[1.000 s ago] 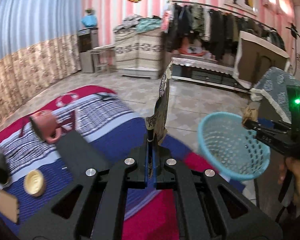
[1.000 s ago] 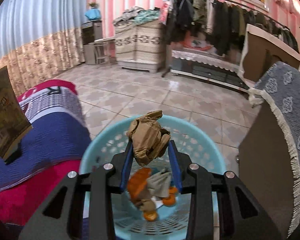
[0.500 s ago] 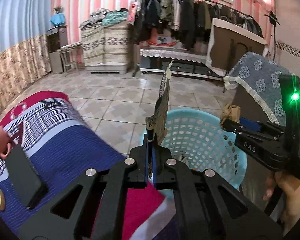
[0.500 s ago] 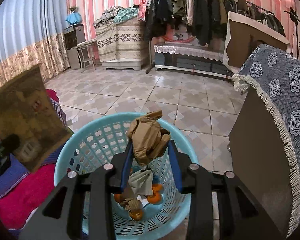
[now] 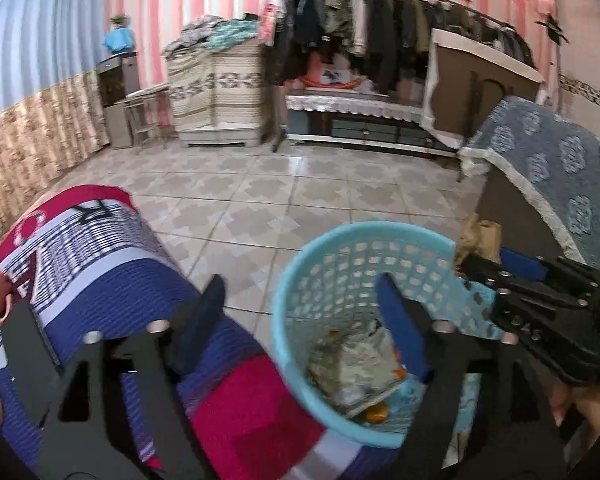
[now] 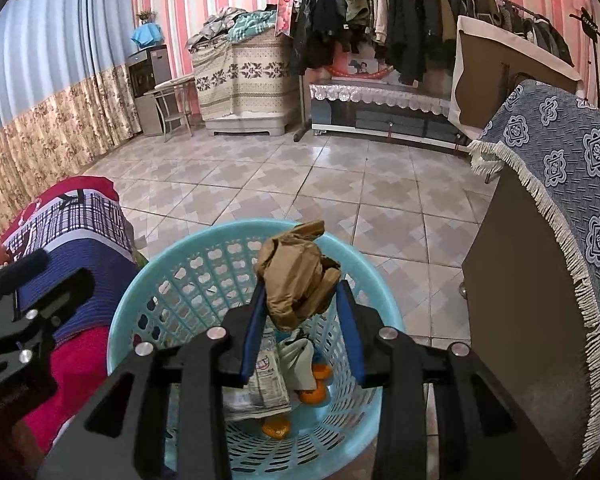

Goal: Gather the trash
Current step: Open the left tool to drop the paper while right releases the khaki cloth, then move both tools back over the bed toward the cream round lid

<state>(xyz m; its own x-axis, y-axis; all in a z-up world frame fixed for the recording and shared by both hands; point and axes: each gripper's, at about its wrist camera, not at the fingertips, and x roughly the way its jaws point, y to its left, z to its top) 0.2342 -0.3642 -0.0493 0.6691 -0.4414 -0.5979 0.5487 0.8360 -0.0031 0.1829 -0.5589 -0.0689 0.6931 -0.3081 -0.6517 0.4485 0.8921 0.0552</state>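
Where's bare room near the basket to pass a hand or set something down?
Bare tiled floor beyond the basket, reaching to the far furniture, and between the basket and the cabinet. Crowded: inside the basket, paper and orange scraps; above its rim, the right gripper with a paper wad; the open left gripper over the striped bedspread edge.

Basket point(image 6: 148, 292) on floor point(image 6: 300, 184), bed point(image 6: 80, 256) left, draped table point(image 6: 560, 240) right
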